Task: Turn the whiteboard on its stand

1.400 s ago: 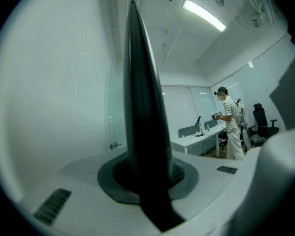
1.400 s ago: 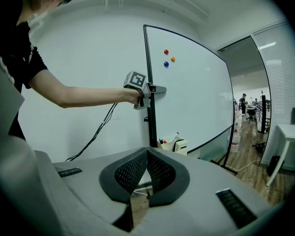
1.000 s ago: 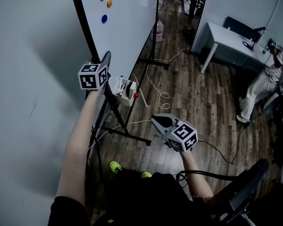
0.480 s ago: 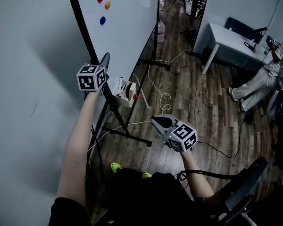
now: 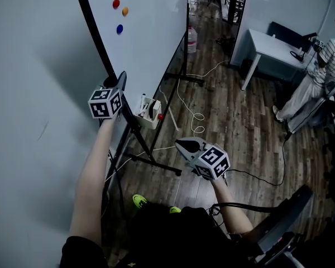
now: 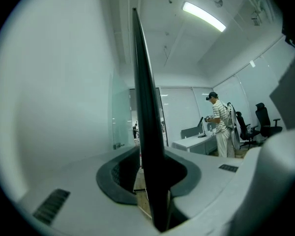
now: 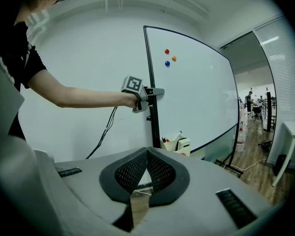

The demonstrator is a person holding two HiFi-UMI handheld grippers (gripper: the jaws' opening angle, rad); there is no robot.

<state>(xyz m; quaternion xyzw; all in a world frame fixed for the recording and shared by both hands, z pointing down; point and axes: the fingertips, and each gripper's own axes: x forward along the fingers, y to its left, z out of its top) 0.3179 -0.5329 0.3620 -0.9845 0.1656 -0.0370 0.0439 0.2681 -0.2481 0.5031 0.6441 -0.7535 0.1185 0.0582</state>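
Whiteboard [image 5: 151, 32] w/ black frame [image 5: 92, 32], 3 magnets [image 5: 125, 10] (red, orange, blue), prob. near-vertical

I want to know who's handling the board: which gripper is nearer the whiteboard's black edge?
Left. The left gripper straddles the whiteboard's black edge, jaws having just been opening with the edge between them. The right gripper hangs well clear of it, shut and empty.

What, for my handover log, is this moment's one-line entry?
left gripper: jaws just opening, whiteboard edge between them | right gripper: shut, empty
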